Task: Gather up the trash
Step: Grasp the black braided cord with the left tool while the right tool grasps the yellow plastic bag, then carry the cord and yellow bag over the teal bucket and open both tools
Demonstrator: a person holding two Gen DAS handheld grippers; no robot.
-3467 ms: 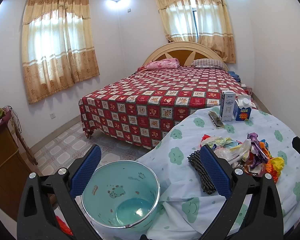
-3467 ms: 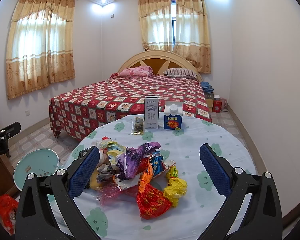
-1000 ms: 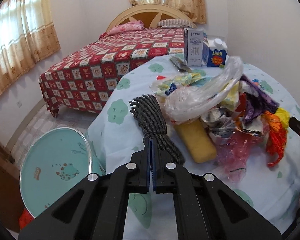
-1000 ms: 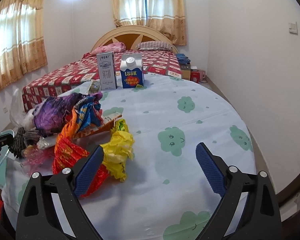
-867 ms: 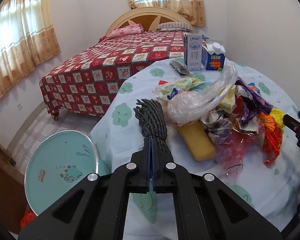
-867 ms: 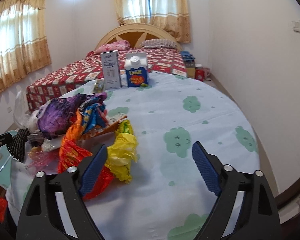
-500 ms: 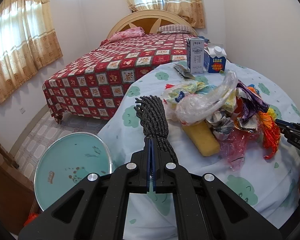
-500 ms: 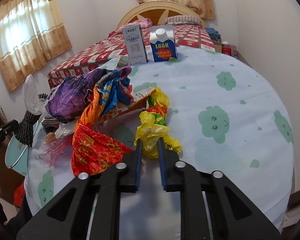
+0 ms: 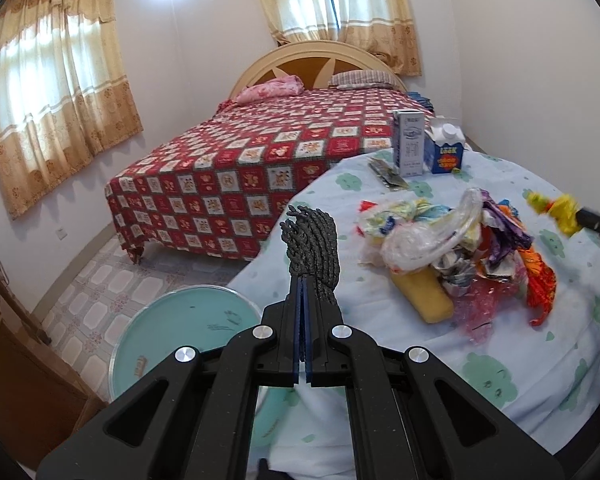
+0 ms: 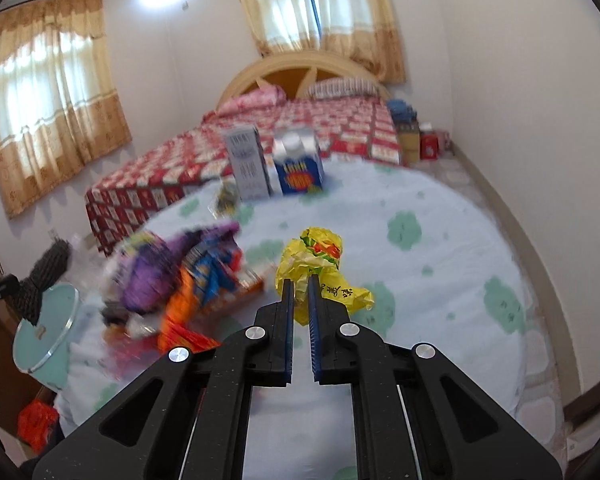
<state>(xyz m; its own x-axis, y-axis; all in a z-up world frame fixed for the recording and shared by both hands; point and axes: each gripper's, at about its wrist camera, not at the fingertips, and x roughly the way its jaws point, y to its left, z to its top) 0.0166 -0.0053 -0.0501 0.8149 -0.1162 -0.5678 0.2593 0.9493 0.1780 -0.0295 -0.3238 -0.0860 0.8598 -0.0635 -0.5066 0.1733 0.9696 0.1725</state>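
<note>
Left gripper (image 9: pixel 302 280): jaws clamped on dark rope bundle (image 9: pixel 312 246), its long axis in line with them.
Right gripper (image 10: pixel 300 286): jaws clamped on yellow wrapper (image 10: pixel 314 264), above the tabletop (image 10: pixel 440 280).
Bin (image 9: pixel 172 332): below-left of the rope, nearer the left gripper.

- Left tool (image 9: pixel 302 304): matte black, speckled plastic frame with triangular cut-outs.
- Blue ribbed pads (image 9: pixel 298 320) line its inner faces.
- Four round silver screws across the linkage.
- Right tool (image 10: pixel 299 298): same black frame, blue pads, silver screws.
</note>
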